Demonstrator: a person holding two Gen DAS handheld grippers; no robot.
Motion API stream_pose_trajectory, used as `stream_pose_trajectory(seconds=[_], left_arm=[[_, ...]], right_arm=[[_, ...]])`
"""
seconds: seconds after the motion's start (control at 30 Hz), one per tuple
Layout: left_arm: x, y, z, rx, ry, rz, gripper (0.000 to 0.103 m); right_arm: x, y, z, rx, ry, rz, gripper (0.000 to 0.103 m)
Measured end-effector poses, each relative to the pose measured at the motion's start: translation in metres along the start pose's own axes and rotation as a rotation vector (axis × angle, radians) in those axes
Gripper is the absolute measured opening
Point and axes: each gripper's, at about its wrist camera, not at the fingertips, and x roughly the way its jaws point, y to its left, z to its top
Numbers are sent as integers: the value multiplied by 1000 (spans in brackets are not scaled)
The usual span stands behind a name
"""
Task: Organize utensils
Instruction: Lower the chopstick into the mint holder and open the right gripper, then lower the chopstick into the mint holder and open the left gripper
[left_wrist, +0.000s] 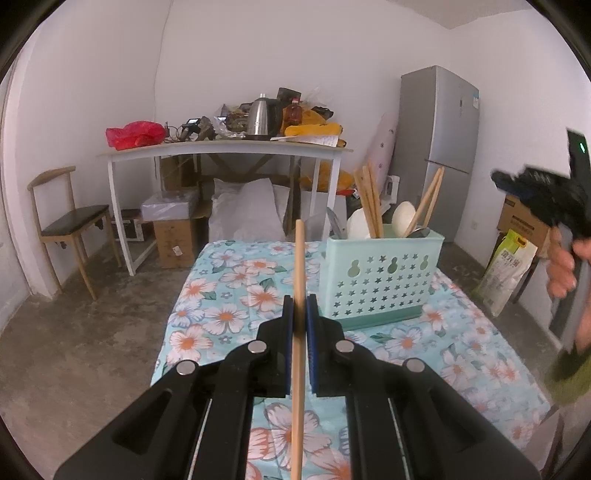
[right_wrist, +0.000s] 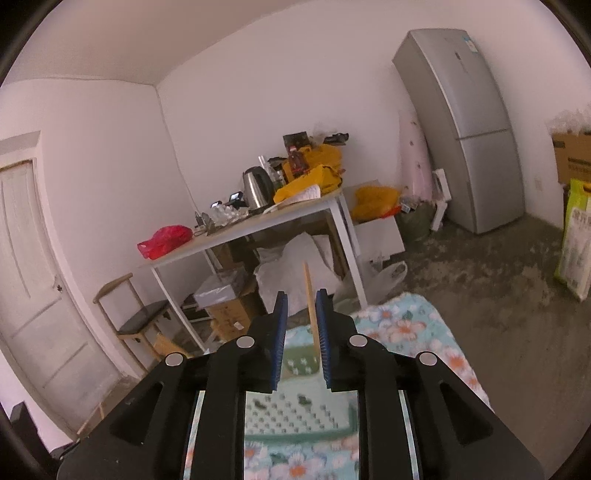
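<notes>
My left gripper (left_wrist: 299, 300) is shut on a wooden chopstick (left_wrist: 298, 332) that runs lengthwise between its blue pads and sticks out ahead over the floral tablecloth (left_wrist: 229, 291). To its right stands a mint-green perforated utensil holder (left_wrist: 380, 273) with several chopsticks (left_wrist: 369, 201) and white spoons (left_wrist: 403, 218) upright in it. My right gripper (right_wrist: 301, 300) hovers above that holder (right_wrist: 299, 363), which is blurred below its jaws. Its jaws stand slightly apart, with a second chopstick (right_wrist: 312, 310) leaning loosely against the right pad. A person's hand (left_wrist: 561, 269) holds it at the right edge.
Behind the bed-like table stands a white desk (left_wrist: 229, 149) with a kettle (left_wrist: 260, 116), a red bag (left_wrist: 135, 134) and clutter. A wooden chair (left_wrist: 70, 225) is at left, a grey fridge (left_wrist: 437, 144) at right. Boxes (left_wrist: 173, 236) and a sack (left_wrist: 508, 269) sit on the floor.
</notes>
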Motion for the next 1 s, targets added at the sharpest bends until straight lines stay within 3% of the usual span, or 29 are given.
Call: stream_pose_trajectory(seconds=[0.27, 0.5, 0.83, 1.0], left_arm=[[8, -3, 40, -91, -3, -207, 6], [10, -34, 93, -49, -90, -316, 6], [10, -67, 166, -26, -289, -289, 6], [31, -85, 192, 6, -336, -242, 6]], right_arm=[[-27, -18, -50, 101, 114, -59, 19], [-32, -34, -88, 178, 194, -117, 19], [-44, -65, -97, 251, 199, -129, 19], [-47, -73, -96, 267, 190, -127, 19]])
